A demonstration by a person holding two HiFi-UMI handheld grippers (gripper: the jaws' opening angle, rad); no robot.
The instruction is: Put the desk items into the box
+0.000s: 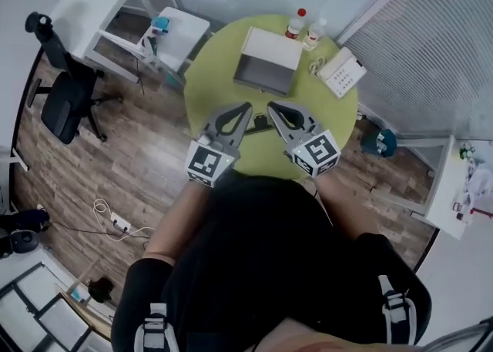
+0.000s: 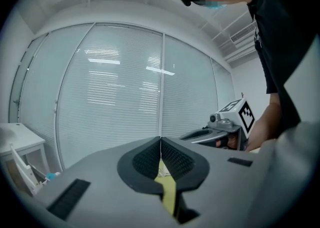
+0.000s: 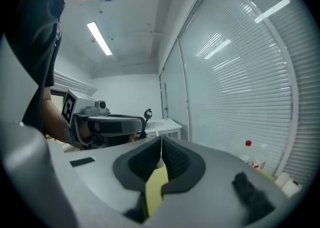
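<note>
two closed, empty tools: the left hand-held gripper [image 1: 246, 108] and right hand-held gripper [image 1: 272, 106] hover over the table [image 1: 214, 73]; the box [image 1: 260, 78] lies open beyond them, bottles [image 1: 295, 24] just right of it.

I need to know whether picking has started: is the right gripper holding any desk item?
No: in the right gripper view, the right gripper has its jaws pressed together with nothing between them.

Left claw [image 2: 160, 140] jaws together, empty; yellow-green table [image 2: 168, 188] below; window blinds [image 2: 120, 97] behind.
</note>
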